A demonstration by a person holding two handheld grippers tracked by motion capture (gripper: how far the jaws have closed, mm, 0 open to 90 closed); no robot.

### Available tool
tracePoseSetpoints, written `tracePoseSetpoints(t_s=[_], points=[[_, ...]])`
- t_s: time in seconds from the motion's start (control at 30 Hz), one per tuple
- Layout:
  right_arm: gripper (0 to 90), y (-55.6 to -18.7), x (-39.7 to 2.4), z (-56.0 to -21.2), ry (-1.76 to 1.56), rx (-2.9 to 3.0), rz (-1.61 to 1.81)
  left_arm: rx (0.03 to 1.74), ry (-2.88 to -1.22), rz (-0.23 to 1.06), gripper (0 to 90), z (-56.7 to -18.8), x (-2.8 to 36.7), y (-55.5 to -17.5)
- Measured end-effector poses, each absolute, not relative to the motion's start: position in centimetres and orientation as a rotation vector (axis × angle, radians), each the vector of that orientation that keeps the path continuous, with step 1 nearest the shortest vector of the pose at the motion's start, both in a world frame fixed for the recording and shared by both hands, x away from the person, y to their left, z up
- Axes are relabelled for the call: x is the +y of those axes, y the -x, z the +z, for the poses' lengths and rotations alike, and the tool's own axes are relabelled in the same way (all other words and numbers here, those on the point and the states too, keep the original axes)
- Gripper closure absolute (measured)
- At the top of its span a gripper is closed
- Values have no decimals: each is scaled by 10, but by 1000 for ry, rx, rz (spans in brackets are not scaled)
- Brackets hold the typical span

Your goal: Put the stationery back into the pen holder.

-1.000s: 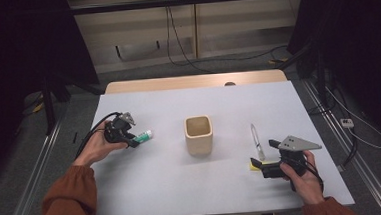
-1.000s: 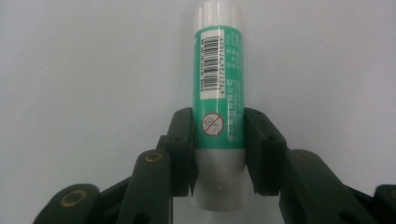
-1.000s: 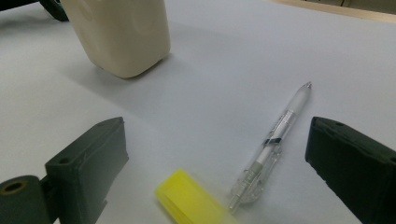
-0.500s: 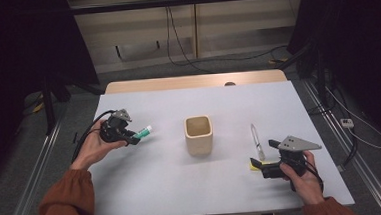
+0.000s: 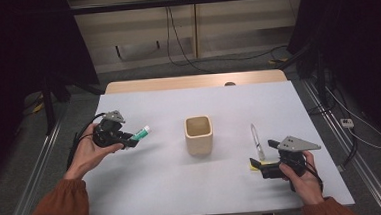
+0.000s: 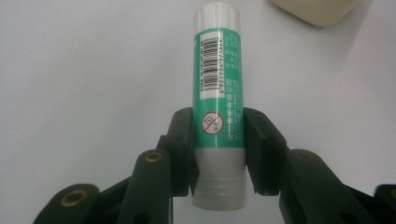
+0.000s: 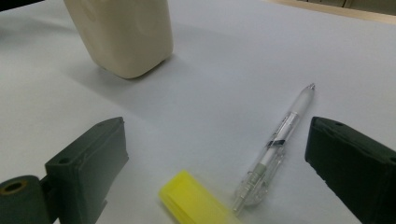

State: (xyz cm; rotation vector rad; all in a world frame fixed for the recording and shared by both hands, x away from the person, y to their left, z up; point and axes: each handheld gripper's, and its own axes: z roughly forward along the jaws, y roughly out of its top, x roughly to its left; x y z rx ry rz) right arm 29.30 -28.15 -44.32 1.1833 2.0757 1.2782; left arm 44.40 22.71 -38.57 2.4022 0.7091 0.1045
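A green-labelled white glue stick (image 6: 218, 107) is clamped by the left gripper (image 6: 218, 140); the right gripper (image 7: 217, 163) is held wide open above a clear pen (image 7: 275, 144) and yellow highlighter (image 7: 198, 203).

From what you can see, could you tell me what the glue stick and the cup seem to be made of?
Glue stick: likely plastic, with a smooth whitish body and a glossy green printed label. Cup: matte cream, thick-walled, perhaps ceramic or plastic.

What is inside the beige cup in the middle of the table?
The high view shows the cup with nothing rising above its rim. Its near wall hides the bottom, so small contents cannot be ruled out.
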Motion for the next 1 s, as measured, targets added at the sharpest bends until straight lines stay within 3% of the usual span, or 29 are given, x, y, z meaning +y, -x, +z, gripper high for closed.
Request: tracePoseSetpoints(t_s=[0.43,1.0], points=[[50,-294,-277,-445,-1182,2084,1280,711,-2362,153,658,-373,235,-406],[46,-292,-251,-441,-1093,2091,1265,710,-2399,96,658,-381,224,-354]])
